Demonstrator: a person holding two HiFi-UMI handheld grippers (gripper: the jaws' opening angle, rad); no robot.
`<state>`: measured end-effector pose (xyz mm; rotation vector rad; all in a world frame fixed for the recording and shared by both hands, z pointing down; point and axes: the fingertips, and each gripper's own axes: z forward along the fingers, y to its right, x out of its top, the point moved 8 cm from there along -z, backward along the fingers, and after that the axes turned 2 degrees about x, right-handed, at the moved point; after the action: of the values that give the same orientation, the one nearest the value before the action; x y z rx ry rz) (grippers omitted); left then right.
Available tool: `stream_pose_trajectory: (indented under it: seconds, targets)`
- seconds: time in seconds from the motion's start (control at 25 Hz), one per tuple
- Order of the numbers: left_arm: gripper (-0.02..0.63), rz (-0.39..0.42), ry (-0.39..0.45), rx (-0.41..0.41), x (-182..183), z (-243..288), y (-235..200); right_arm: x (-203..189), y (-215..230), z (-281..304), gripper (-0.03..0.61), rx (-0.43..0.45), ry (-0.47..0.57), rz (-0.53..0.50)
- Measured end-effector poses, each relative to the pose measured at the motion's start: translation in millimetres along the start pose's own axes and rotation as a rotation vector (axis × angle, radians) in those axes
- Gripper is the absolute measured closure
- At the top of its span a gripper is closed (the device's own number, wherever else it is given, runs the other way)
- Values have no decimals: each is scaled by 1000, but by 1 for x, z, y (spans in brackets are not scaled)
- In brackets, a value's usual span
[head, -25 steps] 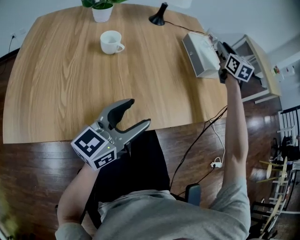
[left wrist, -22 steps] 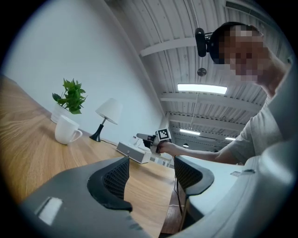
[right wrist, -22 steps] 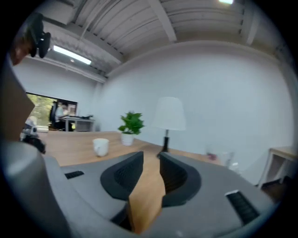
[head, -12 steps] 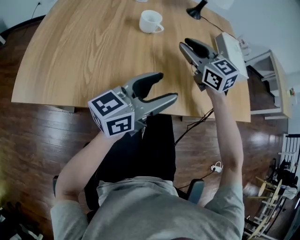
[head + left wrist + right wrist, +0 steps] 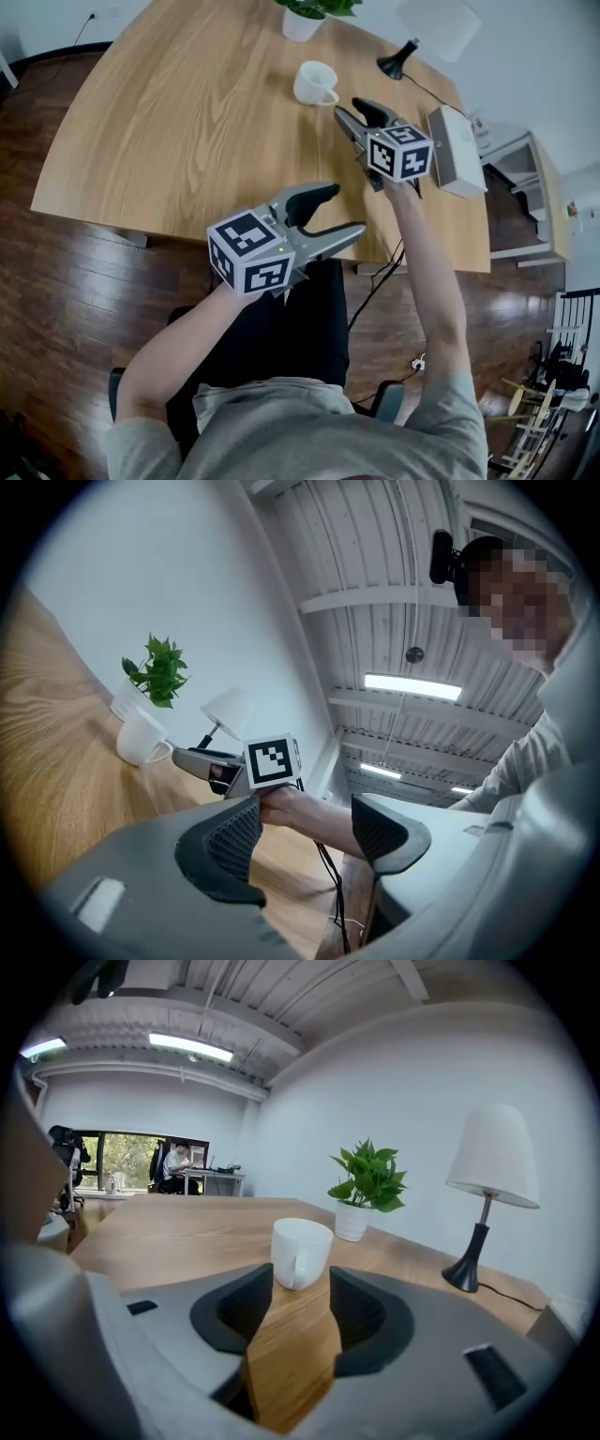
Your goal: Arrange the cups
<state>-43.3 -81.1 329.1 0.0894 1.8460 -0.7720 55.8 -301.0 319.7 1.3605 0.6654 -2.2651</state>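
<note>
Stage: barely begun | 1 cup (image 5: 315,82) untouched near far edge of surface (image 5: 187,112) | right gripper (image 5: 358,111) just short of it, jaws just opening, nothing between | left gripper (image 5: 339,208) spread, empty

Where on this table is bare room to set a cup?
The whole left half of the table is bare wood, from the white cup to the near edge. Crowded beyond and right of it: plant pot, lamp, white box, right gripper.

A light wooden table (image 5: 187,122) with rounded corners stands on a dark plank floor (image 5: 75,281). Toward its far side sit a white cup (image 5: 315,82), a white plant pot (image 5: 302,23) behind it, a black-footed lamp (image 5: 396,62), and a white box (image 5: 457,150) at the right edge.
</note>
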Motion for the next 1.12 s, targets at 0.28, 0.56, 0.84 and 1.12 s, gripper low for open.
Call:
stream_pose_trajectory:
  seconds: [0.28,0.56,0.84,1.12]
  targets:
    - [316,9,-5,-5,-2,0,1,1,0,36,362,-1,-59,-17]
    - [316,8,-8,-7,-3,-2,-3,1,0,58,414,6,-63,-11]
    - [316,14,-9,0,-5,0,0,-2,-3,53,516,21,-71,11]
    - [317,35,-21,-5,-2,2,2,-11,-1,19,518,25,-26,92]
